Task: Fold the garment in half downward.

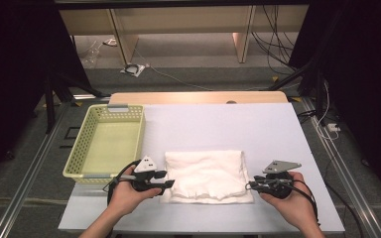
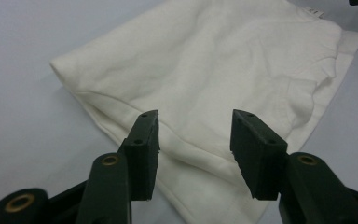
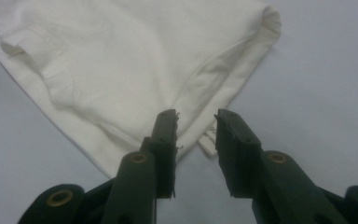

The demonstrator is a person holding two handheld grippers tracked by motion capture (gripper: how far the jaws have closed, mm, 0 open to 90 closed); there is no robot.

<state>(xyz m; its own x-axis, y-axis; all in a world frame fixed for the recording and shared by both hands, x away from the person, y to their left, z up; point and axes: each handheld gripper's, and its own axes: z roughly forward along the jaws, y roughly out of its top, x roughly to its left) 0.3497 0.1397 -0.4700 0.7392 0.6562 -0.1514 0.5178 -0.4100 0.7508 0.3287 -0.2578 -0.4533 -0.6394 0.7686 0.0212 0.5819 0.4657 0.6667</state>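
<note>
in the high view a folded white cloth (image 1: 207, 176) lies near the table's (image 1: 278, 134) front edge, its long axis running side to side, with the left gripper (image 1: 167, 184) at its left end, the right gripper (image 1: 251, 186) at its right end, and a pale green plastic basket (image 1: 87, 141) by the left edge. in the left gripper view the jaws stand spread over the soft, creased cotton (image 2: 205, 70), pinching nothing. in the right gripper view the jaws are parted around the hem corner with its label (image 3: 208, 138), not pressing it
</note>
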